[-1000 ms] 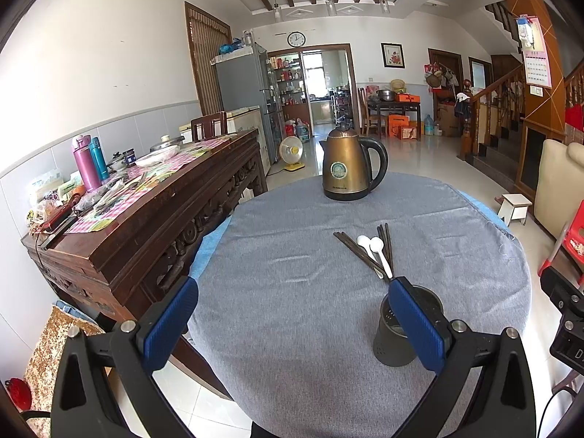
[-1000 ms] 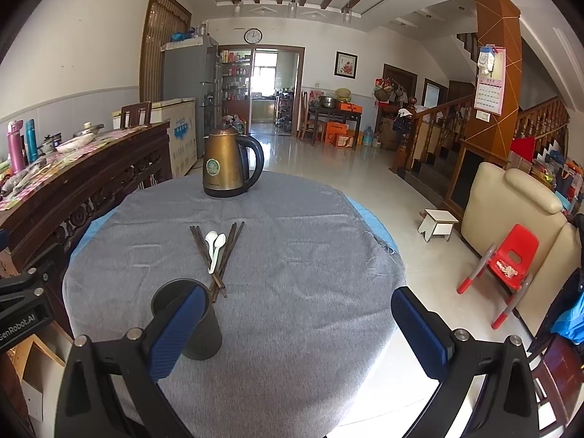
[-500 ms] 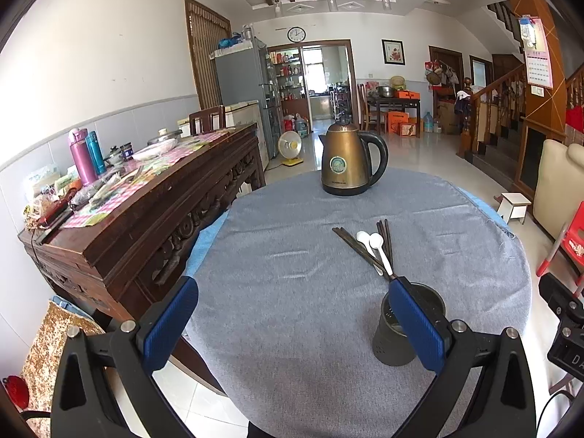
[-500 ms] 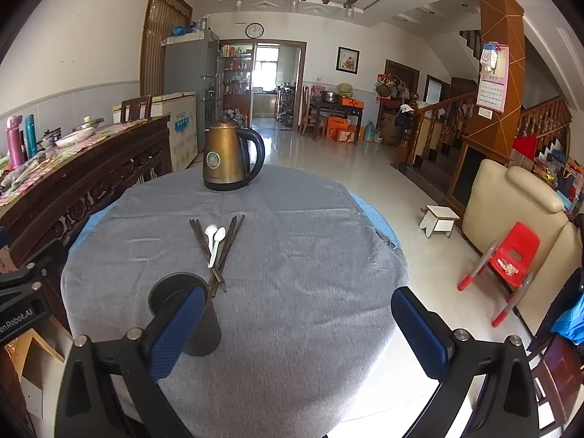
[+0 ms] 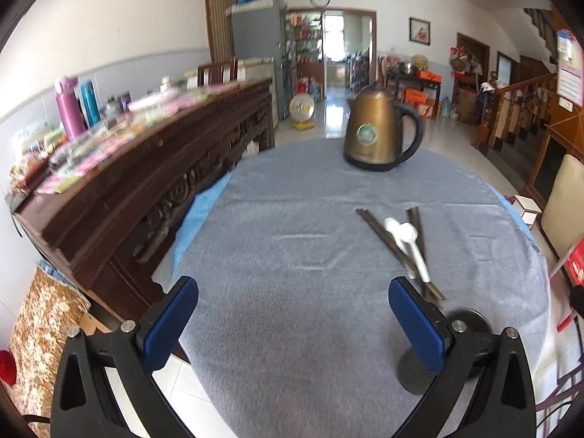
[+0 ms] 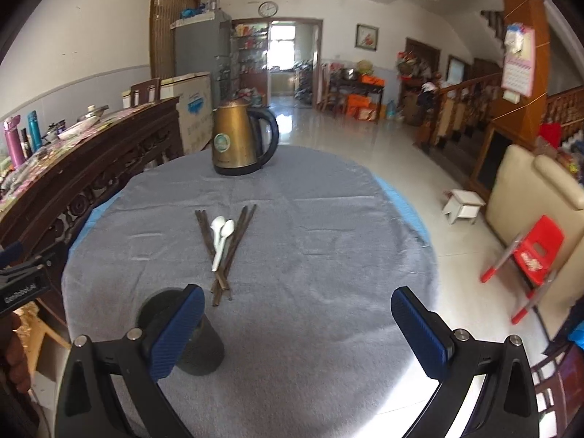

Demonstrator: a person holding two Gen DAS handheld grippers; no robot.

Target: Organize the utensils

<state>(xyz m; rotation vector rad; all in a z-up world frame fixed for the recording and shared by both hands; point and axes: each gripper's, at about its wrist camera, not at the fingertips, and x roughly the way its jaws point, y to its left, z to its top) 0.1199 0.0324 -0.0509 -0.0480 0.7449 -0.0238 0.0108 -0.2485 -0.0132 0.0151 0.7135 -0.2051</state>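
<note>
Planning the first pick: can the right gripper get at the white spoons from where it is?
Probably yes. The right gripper is open, and bare grey cloth lies before it; the white spoons rest uncovered atop the chopsticks, slightly left, beyond the dark cup.

Little can be read. In the right wrist view, a black gripper body at the left edge carries white lettering that looks like "GenRobot.AI", small and partly cut off. The brass-coloured electric kettle with a black handle, standing near the far edge of the round grey-clothed table, bears a round green-and-white badge on its side; its wording is too small to make out in either view. The round white wall clock above the doorway shows a dial, but its numerals cannot be read. The pink wall calendar on the orange pillar shows a grid of dates, too blurred to read.
</note>
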